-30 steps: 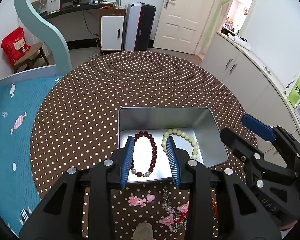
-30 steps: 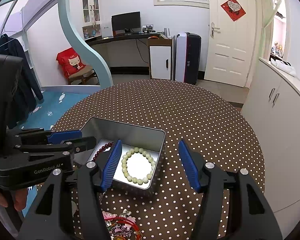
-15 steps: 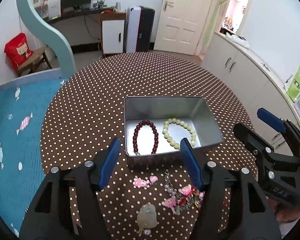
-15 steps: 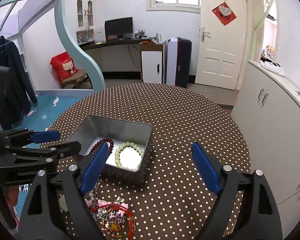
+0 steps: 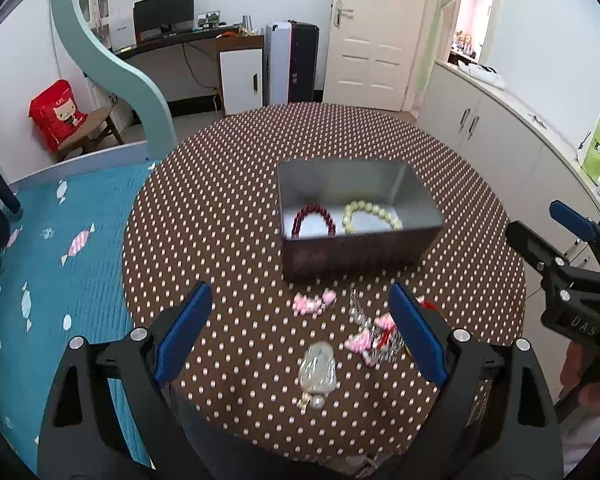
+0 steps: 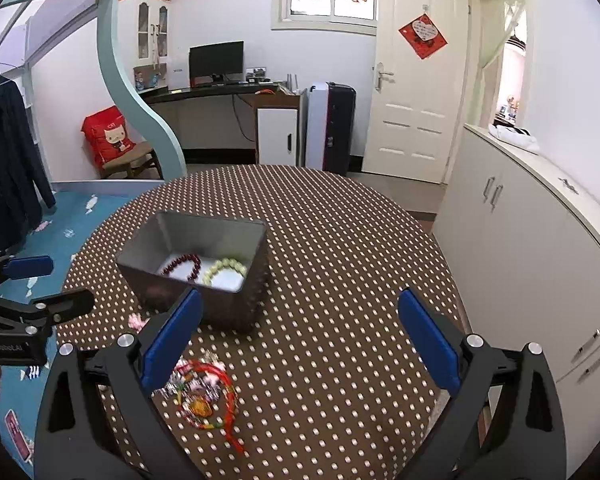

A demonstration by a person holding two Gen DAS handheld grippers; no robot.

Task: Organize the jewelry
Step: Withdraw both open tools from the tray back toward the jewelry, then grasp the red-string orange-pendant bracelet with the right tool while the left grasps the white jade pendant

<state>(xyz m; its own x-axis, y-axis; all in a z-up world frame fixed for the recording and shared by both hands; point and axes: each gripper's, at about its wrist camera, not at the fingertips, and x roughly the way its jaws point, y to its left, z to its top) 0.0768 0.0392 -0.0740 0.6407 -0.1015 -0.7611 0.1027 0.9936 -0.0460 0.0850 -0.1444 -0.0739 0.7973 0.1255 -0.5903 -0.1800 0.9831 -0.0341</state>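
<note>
Both hand-held grippers, left (image 5: 300,336) and right (image 6: 300,340), hover wide open and empty; two bead bracelets (image 5: 348,218) lie in the metal tin (image 5: 356,254), while loose trinkets (image 5: 374,330) wait at its 6 o'clock on the table (image 5: 220,220).

The box (image 5: 356,254) looks like grey metal, with a dull brushed shine on its walls. The counter (image 5: 228,208) is covered with a brown cloth with white dots, matt. The dark red bracelet (image 5: 314,218) and the pale green bracelet (image 5: 370,216) have smooth, glossy beads. Both grippers are of matt black plastic, and the left gripper (image 5: 298,334) has blue pads (image 5: 182,334) that look like rubber.
</note>
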